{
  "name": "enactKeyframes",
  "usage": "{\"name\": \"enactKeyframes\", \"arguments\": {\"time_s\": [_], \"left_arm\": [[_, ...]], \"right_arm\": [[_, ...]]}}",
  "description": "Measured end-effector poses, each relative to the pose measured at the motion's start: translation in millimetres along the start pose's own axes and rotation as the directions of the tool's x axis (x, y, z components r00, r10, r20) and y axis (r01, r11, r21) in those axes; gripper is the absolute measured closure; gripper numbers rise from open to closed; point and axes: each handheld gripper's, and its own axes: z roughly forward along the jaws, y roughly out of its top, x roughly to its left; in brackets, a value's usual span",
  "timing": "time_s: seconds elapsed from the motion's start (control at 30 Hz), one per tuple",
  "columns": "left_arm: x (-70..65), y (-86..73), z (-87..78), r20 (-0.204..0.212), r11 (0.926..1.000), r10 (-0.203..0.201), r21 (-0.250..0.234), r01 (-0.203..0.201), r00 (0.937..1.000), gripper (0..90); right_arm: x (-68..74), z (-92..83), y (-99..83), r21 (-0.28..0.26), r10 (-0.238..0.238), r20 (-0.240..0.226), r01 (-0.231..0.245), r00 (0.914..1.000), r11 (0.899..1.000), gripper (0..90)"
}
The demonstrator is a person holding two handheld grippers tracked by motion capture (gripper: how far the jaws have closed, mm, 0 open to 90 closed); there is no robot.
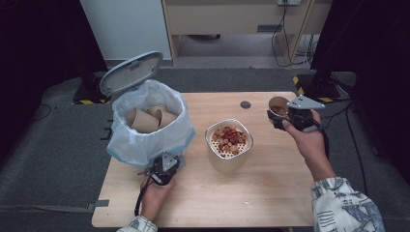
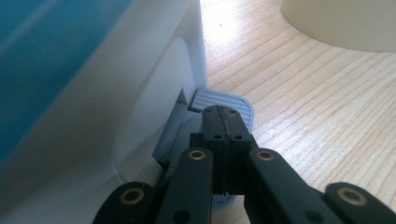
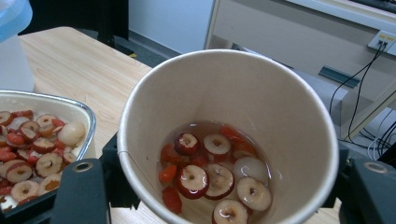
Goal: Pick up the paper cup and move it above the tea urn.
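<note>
A: Where's the paper cup [image 3: 229, 140]?
B: Clamped in the right gripper [image 1: 284, 117], raised above the table [image 1: 270, 193].
A: Handling?
B: Light, crushable, sloshing; hold its sides, upright. Left gripper [image 2: 223, 122], jaws closed, presses the bin pedal [image 2: 224, 100].

wooden table [image 1: 270, 193] — light | cabinet [image 1: 237, 17] — behind table | cables [image 1: 285, 43] — on floor

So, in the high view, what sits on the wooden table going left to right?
White pedal bin lined with a clear plastic bag, brown paper cups inside → cream strainer tub of sliced red dates → brown paper cup of dates held in the right tongs.
</note>
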Motion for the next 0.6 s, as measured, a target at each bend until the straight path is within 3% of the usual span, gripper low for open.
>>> {"name": "enactKeyframes", "arguments": {"time_s": [0.2,0.6], "left_arm": [[-0.2,0.0,0.0,-0.001,1.0,0.001,0.0,-0.001,1.0,89.2],[0.0,-0.1,0.0,0.0,1.0,-0.001,-0.001,0.001,1.0,89.2]], "right_arm": [[-2.2,-0.3,6.2,-0.002,-0.007,0.007,0.007,0.9999,1.0,30.5],[1.1,-1.1,28.6,-0.016,-0.076,0.017,0.076,0.997,0.997,30.5]]}}
